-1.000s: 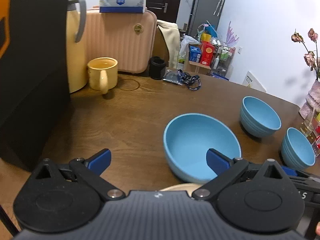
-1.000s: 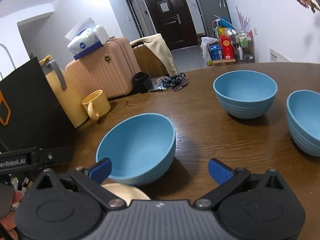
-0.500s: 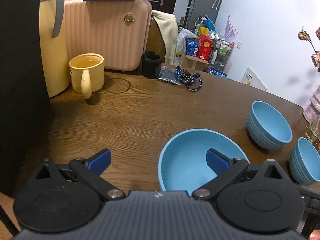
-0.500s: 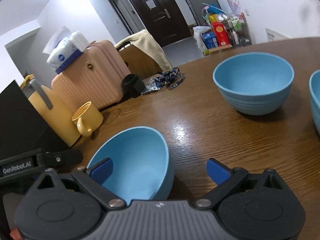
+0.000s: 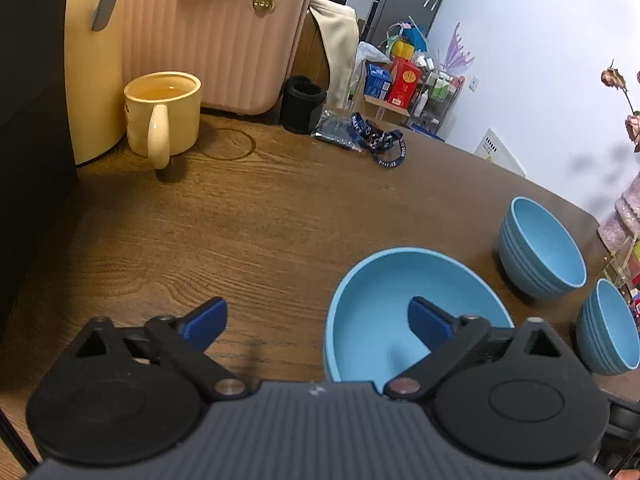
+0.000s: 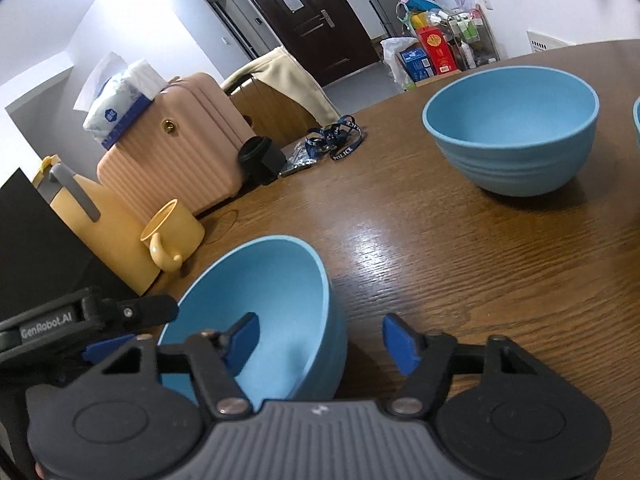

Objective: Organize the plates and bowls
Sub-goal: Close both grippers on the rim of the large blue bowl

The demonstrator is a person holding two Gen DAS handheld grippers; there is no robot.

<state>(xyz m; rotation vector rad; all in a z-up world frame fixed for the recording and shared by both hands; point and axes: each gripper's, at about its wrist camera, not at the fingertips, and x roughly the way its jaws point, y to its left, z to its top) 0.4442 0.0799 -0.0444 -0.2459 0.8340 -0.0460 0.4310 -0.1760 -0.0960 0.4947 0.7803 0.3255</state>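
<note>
Near bowl (image 5: 384, 320): light blue, nothing in it, on wood table (image 5: 260, 220), closest to both grippers; in right view (image 6: 264, 304) it looks tilted twd camera.
Left gripper (image 5: 316, 320): fingers wide, just been closing a bit; near bowl's left rim sits betw. them, right finger (image 5: 430, 322) over the inside, left finger (image 5: 204, 320) over bare table. No pad seen pressing.
Right gripper (image 6: 320, 340): abt half-wide, jaws just been closing; bowl's right wall betw. them, left finger (image 6: 242, 338) inside, right finger (image 6: 400, 342) outside w/ a gap. Not gripping yet.
Mid bowl (image 6: 512, 128): blue, ribbed outside, nothing in it, upright, well apart from near bowl.
Far bowl (image 5: 610, 328): same type, nothing in it, just beside mid bowl, by table edge.
Mug (image 5: 162, 114): pale yellow, holds amber liquid, handle twd camera, just beside yellow jug (image 5: 94, 56).
Black cup (image 5: 302, 104): by pink suitcase (image 5: 208, 36); contents can't tell.
Tissue pack (image 6: 120, 104): on top of suitcase, logo too small to read.
Writing: "POLICE" on blue lanyard (image 6: 340, 140); "GenRobot.AI" on the left gripper's body in right view.
</note>
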